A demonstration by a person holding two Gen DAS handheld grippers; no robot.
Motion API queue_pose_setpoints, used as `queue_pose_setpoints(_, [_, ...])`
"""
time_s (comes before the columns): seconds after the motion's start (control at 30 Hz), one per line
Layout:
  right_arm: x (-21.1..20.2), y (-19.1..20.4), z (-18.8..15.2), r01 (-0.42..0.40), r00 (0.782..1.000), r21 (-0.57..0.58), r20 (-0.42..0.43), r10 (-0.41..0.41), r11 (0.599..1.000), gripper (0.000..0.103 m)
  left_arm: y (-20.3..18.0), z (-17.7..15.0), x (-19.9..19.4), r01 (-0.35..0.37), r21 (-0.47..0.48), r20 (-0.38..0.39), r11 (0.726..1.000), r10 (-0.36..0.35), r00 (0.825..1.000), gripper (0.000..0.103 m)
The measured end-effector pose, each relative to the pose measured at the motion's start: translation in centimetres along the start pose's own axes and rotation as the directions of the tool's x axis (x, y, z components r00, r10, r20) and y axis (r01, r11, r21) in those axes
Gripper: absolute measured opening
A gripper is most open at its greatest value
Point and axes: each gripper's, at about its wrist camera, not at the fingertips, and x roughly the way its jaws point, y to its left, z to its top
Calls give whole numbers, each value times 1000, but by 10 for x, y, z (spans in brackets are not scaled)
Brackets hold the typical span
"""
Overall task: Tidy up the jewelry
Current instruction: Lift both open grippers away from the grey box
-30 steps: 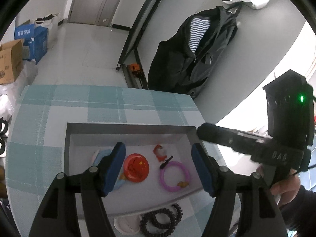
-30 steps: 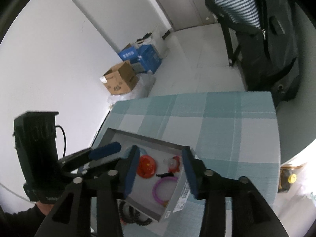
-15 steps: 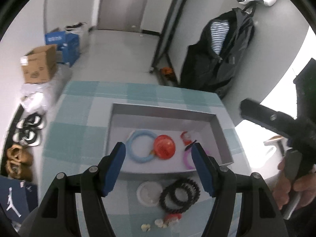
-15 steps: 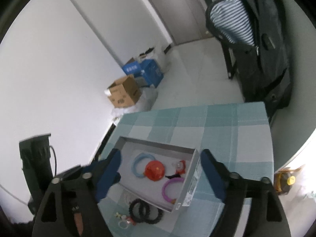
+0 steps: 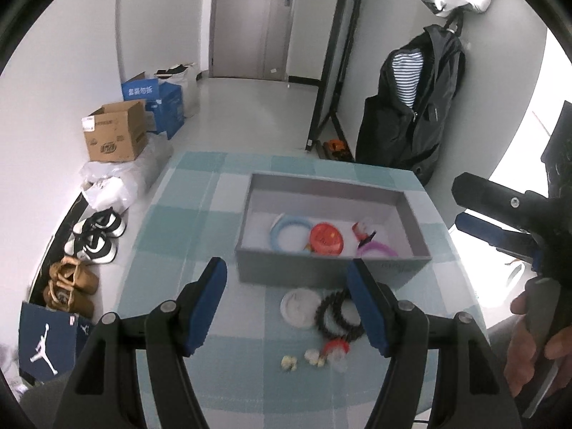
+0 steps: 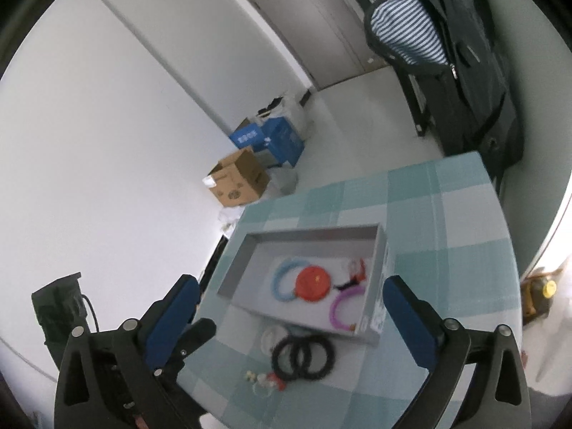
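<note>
A grey box (image 5: 332,272) (image 6: 246,250) on the checked table holds a light blue ring (image 5: 290,228) (image 6: 286,279), a red disc (image 5: 326,238) (image 6: 314,283), a purple ring (image 5: 379,250) (image 6: 343,312) and a small red-and-white charm (image 5: 363,228). In front of the box lie two black bead bracelets (image 5: 339,316) (image 6: 304,355), a white round lid (image 5: 299,307) and small pale and red trinkets (image 5: 316,355) (image 6: 264,380). My left gripper (image 5: 289,302) is open and empty, above the loose items. My right gripper (image 6: 291,316) is open wide and empty, raised above the table.
The table (image 5: 186,214) is covered in teal-and-white check cloth. Shoes (image 5: 94,236) and cardboard boxes (image 5: 114,136) sit on the floor at left. A black jacket (image 5: 411,114) hangs on a rack behind the table. The right gripper's body (image 5: 518,214) shows at the right.
Both grippers have pulled back and up from the box. The right gripper has opened wider. The loose bracelets and trinkets in front of the box have come into view.
</note>
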Motion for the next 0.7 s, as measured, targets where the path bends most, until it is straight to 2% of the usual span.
queue_pose_setpoints(0.13, [3, 12, -14, 17, 999, -47, -39, -19, 999, 103, 11, -16, 5, -1, -42, -32, 999, -1, 999, 71])
queue_pose_setpoints(0.33, [14, 23, -40, 27, 993, -93, -112, -38, 995, 103, 24, -26, 8, 38, -94, -76, 995, -46, 996, 76])
queue_pose_setpoints(0.53, [32, 27, -69, 93, 972, -156, -200, -124, 983, 103, 36, -31, 11, 52, -112, -96, 992, -63, 993, 80])
queue_pose_setpoints(0.7, [43, 37, -86, 123, 957, -216, -233, -173, 969, 103, 50, -32, 16, 76, -173, -113, 982, -96, 989, 83])
